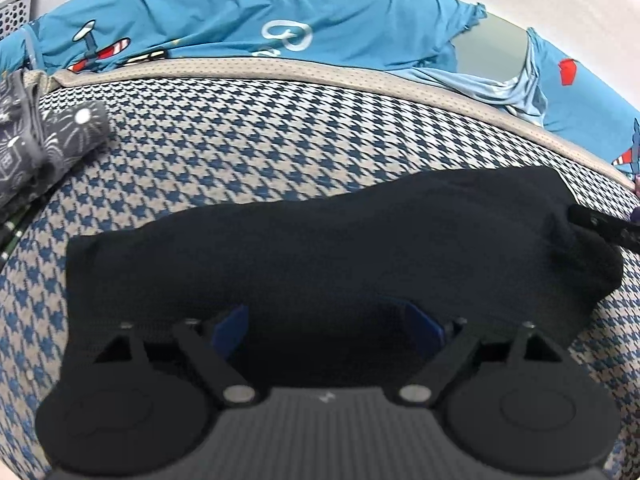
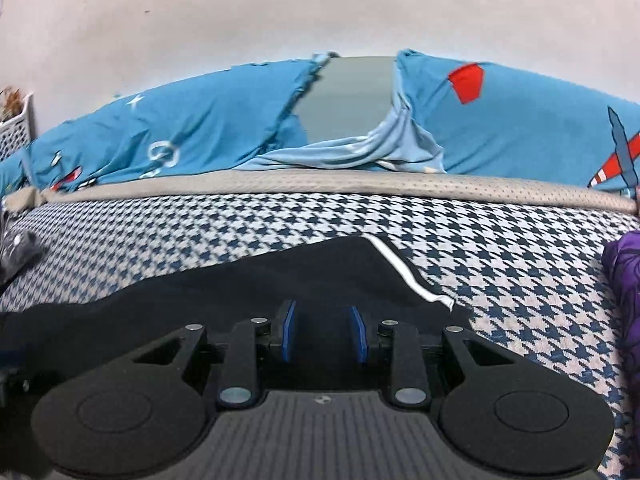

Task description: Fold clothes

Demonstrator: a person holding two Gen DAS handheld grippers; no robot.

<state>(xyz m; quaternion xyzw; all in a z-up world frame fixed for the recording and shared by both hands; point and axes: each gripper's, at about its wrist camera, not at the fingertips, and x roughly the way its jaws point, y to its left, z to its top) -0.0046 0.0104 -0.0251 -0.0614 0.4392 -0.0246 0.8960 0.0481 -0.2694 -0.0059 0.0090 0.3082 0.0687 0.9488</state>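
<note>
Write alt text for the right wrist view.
Open tongs sit over a black garment with a white stripe, lying on a houndstooth cover. Blue pillows line the wall behind.

1. The left black two-finger gripper with blue pads [image 1: 330, 320] points forward, its jaws spread wide.
2. The right black two-finger gripper with blue pads [image 2: 323, 332] points forward, level, its jaws parted.
</note>
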